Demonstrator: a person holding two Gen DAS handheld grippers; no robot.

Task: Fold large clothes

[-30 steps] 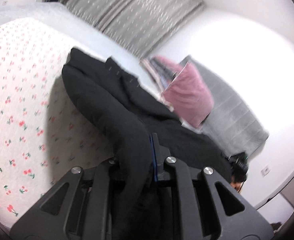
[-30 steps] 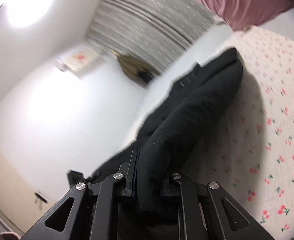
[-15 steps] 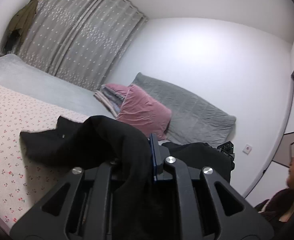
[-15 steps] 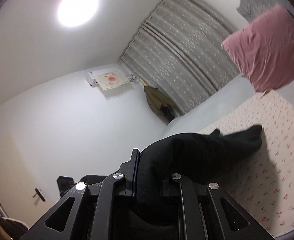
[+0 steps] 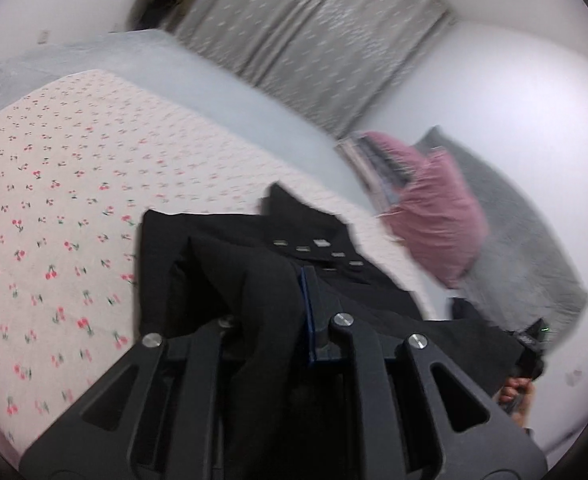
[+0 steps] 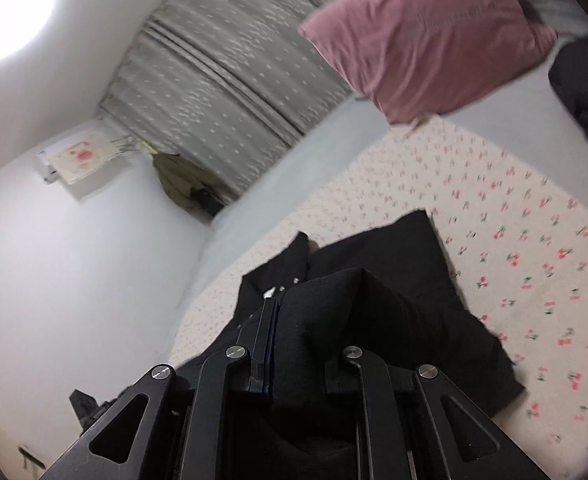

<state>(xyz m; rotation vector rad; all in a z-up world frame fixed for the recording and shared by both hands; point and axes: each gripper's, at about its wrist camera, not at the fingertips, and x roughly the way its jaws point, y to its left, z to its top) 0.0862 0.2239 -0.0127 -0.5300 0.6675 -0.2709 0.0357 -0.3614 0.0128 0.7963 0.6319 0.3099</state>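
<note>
The black garment (image 5: 253,264) lies bunched on the cherry-print sheet (image 5: 53,200) of the bed, a thick, matte, heavy-looking fabric with deep folds. In the left wrist view one edge of it shows a row of small pale rectangular marks, which could be buttonholes or tabs; blur makes it hard to tell. A pointed corner of the cloth sticks out beyond that row, toward the pink pillow (image 5: 438,220).

The left gripper (image 5: 271,308) has its jaws closed on a thick fold of the garment, the cloth rising between them and draping back over the gripper body. The right gripper (image 6: 304,328) likewise has its jaws clamped on a bulky hump of the same garment (image 6: 374,280), which spreads from there onto the sheet (image 6: 534,260) toward the pillow (image 6: 426,40).

Beyond the pink pillow in the left wrist view a grey quilted blanket (image 5: 514,240) lies against the white wall. A grey patterned curtain (image 6: 221,80) hangs behind the far side of the bed.
</note>
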